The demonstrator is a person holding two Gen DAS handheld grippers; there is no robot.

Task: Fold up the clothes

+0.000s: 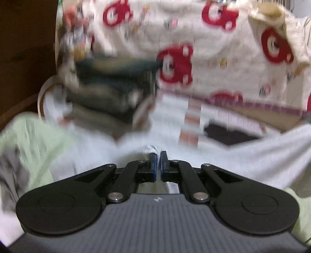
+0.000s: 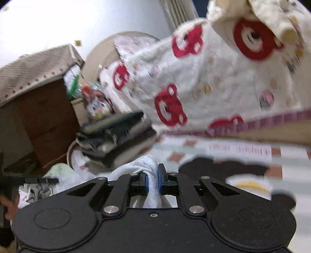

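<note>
Left tool [image 1: 157, 155] and right tool [image 2: 153, 175] each pinch the white garment [image 1: 233, 155], probably at two corners, spreading it taut for a fold beside the stack [image 2: 112, 132]

A pale wall [image 2: 58, 23] fills the far left of the right wrist view, evenly lit. Below it stands a brown wooden cabinet [image 2: 44, 116] with a beige patterned cloth [image 2: 35, 66] draped over its top. Right of the cabinet a round-backed chair [image 2: 101, 52] rises, partly hidden by a cream blanket with red bears [image 2: 204, 77] hung over it. A vertical ribbed strip [image 2: 178, 13], perhaps a curtain, runs up the far wall. In the left wrist view the same dark wood [image 1: 25, 48] fills the far left.
</note>
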